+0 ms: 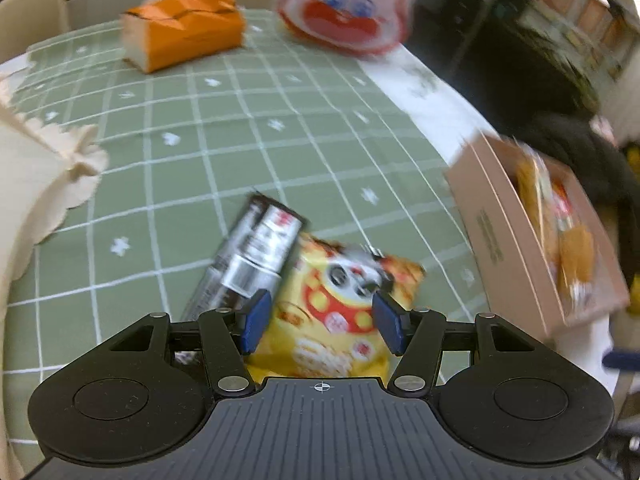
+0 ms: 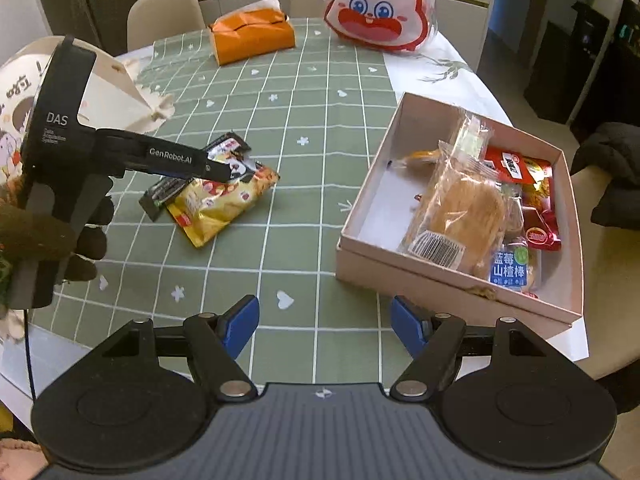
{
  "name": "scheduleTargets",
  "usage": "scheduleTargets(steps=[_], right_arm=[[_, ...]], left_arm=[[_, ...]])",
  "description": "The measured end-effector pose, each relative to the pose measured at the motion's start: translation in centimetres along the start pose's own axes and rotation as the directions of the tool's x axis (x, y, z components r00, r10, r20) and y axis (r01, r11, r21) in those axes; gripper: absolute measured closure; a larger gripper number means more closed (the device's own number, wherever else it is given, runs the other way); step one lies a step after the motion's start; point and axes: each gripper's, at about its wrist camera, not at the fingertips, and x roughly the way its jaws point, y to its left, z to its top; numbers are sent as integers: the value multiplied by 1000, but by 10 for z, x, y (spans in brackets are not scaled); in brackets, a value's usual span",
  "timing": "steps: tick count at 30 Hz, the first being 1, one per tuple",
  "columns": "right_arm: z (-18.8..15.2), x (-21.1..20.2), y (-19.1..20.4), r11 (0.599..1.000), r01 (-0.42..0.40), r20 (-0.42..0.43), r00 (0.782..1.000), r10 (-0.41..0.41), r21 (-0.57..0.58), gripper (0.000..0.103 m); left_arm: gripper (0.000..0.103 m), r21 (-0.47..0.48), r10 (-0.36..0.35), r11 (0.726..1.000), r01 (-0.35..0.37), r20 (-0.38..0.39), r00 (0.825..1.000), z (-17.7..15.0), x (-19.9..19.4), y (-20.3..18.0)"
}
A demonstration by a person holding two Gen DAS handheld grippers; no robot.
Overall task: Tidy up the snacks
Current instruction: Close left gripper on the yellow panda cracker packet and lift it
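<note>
Snacks remaining on bench [image 2: 320, 208]: yellow panda-print snack bag [image 2: 224, 204] with dark silver-labelled packet [image 2: 172, 188] tucked partly beneath it, both left of cardboard box [image 2: 452, 300], well apart from it; box already holds a wrapped bun [image 2: 460, 216] and red packets, evidently the collection point. Left tongs [image 1: 320, 316] spread wide, blue pads straddling the yellow bag, seemingly lined up to grasp it. Right tongs [image 2: 324, 320] wide, empty, hovering just before the box's near corner.
</note>
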Motion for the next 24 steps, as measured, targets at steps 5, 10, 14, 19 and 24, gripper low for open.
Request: scheduleTargets(steps=[5,10,14,19,24], right_arm=[[-4,5,4,1000,-8,-9,1000,8,20,30],[-11,13,8,999,-29,-28,999,30,31,30],[-19,18,8,999,-34,-47,998,36,37,30],[-25,24,2,998,-28,-71,997,31,52,30],[-26,27,-5,998,-19,-80,997,24,65,30]], left_arm=[[40,71,26,997,-26,4,1000,-6,2,-13],[32,57,42,998,-41,-18,999,0,13,-16],[27,68,62,996,-60,-29,998,4,24,-25],[22,118,95,989,-90,-44,994,5,30,-37],[38,97,65,993,-60,-50,997,3,22,-32]])
